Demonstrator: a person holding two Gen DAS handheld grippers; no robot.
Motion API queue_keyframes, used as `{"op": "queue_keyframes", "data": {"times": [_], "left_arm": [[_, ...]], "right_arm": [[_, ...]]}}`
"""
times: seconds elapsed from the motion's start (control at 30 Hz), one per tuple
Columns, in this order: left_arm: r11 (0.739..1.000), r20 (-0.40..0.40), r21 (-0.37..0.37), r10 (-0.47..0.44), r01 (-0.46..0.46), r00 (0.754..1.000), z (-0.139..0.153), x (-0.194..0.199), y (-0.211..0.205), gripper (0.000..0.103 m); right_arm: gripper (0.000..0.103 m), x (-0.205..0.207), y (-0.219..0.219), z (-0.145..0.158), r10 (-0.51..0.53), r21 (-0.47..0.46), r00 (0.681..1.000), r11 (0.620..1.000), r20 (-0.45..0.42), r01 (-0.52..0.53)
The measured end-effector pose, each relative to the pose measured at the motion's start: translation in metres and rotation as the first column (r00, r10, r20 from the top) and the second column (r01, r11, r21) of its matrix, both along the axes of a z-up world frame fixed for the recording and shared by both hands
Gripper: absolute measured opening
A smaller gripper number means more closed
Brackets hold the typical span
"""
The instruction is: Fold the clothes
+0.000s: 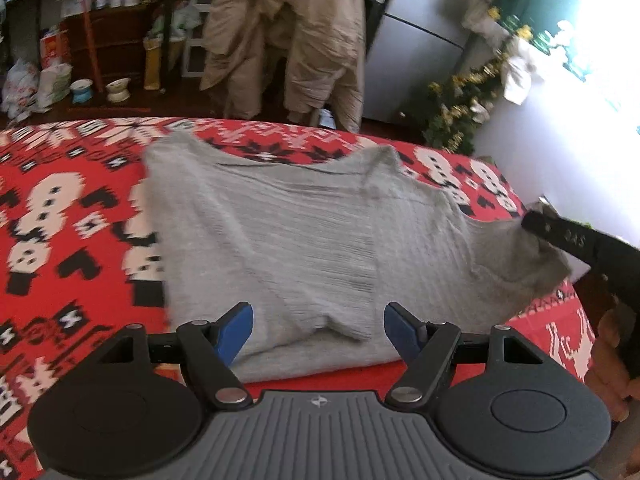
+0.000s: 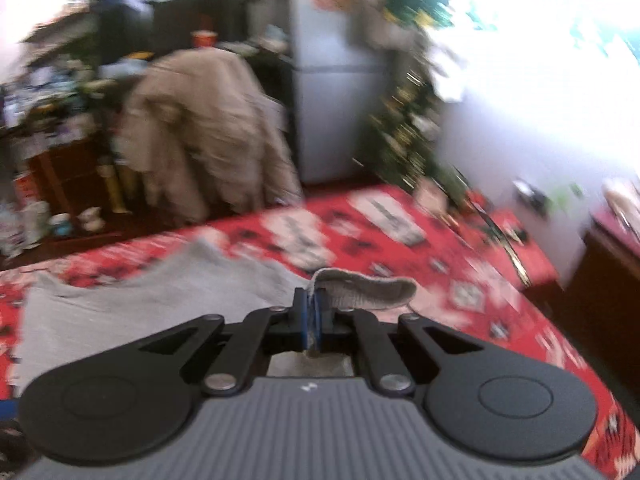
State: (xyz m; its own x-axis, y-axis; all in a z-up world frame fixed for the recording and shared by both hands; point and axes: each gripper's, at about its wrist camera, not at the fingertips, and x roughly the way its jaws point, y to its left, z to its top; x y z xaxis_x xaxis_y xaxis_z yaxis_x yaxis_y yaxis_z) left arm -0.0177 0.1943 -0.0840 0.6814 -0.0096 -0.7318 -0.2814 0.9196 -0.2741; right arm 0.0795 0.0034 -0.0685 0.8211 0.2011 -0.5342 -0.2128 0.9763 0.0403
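Daylight floods both fisheye views from the upper right.
The blown-out white window area (image 1: 592, 92) glares there; the right wrist view is smeared with motion blur, the left wrist view softer only at its bent, dark-cornered edges.

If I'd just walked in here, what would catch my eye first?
Probably the bright red snowman-patterned blanket covering the whole surface, with a grey ribbed sweater spread across its middle. The right gripper is shut on one corner of the sweater, while the left gripper hangs open over its near edge. Behind, a beige coat is draped over a chair.
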Motion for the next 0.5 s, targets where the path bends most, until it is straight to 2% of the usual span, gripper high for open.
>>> {"op": "queue_keyframes", "data": {"times": [0.13,0.27,0.5], "left_arm": [[0.998,0.019,-0.009,0.067,-0.067,0.998,0.006,-0.020,0.025,0.072],[0.992,0.006,-0.013,0.125,-0.125,0.992,0.007,-0.039,0.048,0.072],[0.980,-0.001,-0.041,0.196,-0.196,0.981,0.002,-0.064,0.079,0.072]], "right_arm": [[0.003,-0.008,0.053,0.011,0.135,-0.017,0.990,0.991,0.040,-0.134],[0.003,-0.019,0.103,0.013,0.253,-0.039,0.966,0.967,0.056,-0.251],[0.003,-0.039,0.177,0.001,0.378,-0.091,0.925,0.923,0.041,-0.374]]}}
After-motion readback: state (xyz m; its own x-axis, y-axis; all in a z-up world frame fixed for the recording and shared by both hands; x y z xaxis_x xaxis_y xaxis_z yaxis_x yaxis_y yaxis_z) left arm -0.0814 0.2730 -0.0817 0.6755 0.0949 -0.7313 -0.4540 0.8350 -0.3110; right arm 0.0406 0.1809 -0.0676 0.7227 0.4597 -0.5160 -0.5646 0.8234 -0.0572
